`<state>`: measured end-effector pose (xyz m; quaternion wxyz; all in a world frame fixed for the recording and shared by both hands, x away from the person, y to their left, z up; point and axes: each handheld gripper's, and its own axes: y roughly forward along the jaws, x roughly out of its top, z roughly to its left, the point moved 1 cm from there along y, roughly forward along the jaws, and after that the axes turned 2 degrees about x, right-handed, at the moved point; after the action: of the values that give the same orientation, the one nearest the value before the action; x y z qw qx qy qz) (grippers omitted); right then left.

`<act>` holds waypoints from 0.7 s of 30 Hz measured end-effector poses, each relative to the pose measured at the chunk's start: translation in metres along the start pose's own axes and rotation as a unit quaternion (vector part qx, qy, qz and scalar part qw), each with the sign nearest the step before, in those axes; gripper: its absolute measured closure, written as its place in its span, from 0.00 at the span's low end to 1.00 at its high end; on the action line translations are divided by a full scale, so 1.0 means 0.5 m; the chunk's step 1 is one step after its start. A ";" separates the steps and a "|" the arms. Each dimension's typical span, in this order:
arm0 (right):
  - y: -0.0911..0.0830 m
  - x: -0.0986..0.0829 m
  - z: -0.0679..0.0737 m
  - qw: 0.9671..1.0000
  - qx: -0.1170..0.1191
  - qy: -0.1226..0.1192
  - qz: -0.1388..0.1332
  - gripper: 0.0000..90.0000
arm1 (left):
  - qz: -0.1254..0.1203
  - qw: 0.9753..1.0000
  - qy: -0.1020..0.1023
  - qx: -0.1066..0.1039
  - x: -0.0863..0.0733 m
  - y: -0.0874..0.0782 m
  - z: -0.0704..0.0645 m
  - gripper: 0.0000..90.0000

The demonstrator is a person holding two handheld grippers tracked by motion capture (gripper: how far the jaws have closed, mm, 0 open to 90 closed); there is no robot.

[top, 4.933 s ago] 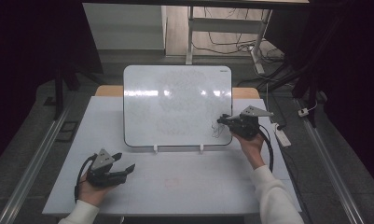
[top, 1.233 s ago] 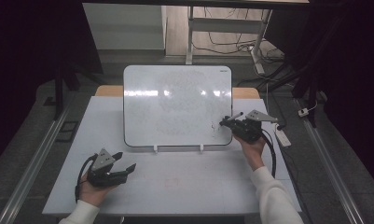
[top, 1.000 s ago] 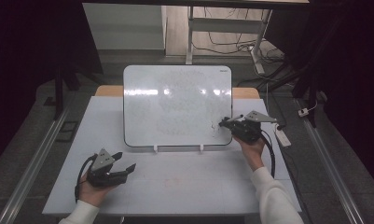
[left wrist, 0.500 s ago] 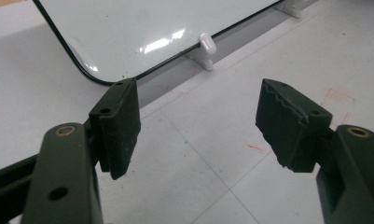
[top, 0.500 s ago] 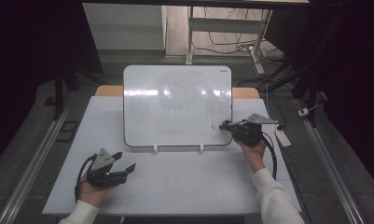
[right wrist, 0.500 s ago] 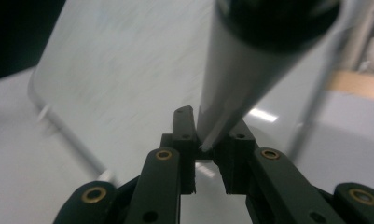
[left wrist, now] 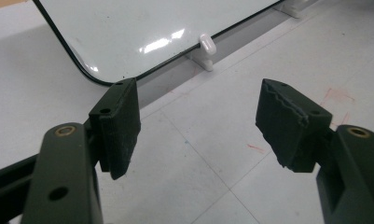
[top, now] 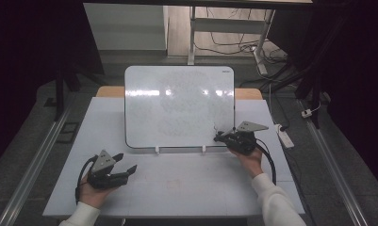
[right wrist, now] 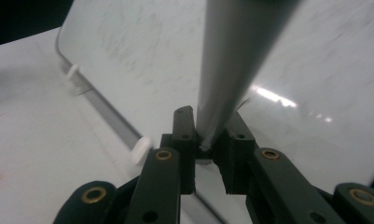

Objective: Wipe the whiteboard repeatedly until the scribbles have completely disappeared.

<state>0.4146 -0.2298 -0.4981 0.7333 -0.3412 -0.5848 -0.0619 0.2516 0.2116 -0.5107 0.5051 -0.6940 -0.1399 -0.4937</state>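
A white whiteboard (top: 177, 103) stands tilted back on small white clips (top: 157, 149) in the middle of the white table (top: 186, 188). My right gripper (top: 219, 137) is at the board's lower right corner, shut on a grey marker (right wrist: 231, 60) whose shaft rises between the jaws in the right gripper view (right wrist: 208, 121), with the whiteboard (right wrist: 142, 60) close behind. My left gripper (top: 124, 162) rests on the table at the front left, held by a hand. It is open with nothing between its jaws (left wrist: 198, 121). Beyond them lie the board's lower left corner (left wrist: 142, 28) and a clip (left wrist: 206, 44).
A white power strip (top: 284, 134) lies off the table's right side with cables around it. Metal rails (top: 36, 160) run along the floor on both sides. Faint red marks (left wrist: 334, 95) stain the tabletop in front of the board.
My right gripper has moved down the board's right side with the marker, from mid height to the lower right corner. The left gripper has stayed put.
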 end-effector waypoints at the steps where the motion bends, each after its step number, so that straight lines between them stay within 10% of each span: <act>1: -0.006 0.006 -0.009 1.000 -0.014 0.007 -0.014 0.87 | 0.000 1.000 0.000 0.000 0.000 0.000 0.000 0.35; 4: -0.014 0.012 -0.028 0.999 -0.022 0.030 -0.034 0.87 | 0.000 1.000 -0.001 0.001 0.000 -0.001 0.001 0.35; 9: 0.013 0.004 0.004 1.000 0.013 -0.002 0.000 0.87 | -0.001 1.000 -0.003 0.001 0.001 0.000 0.003 0.35; 16: 0.003 0.048 -0.040 0.998 -0.028 0.031 -0.056 0.87 | -0.002 1.000 -0.001 0.003 0.001 -0.002 -0.001 0.35; 21: 0.012 0.027 -0.015 1.000 0.000 0.011 -0.023 0.87 | -0.004 1.000 -0.007 0.001 0.000 -0.003 0.004 0.35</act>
<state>0.4278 -0.2253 -0.4894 0.7383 -0.3274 -0.5839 -0.0825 0.2517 0.2139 -0.5100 0.5029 -0.6963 -0.1469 -0.4907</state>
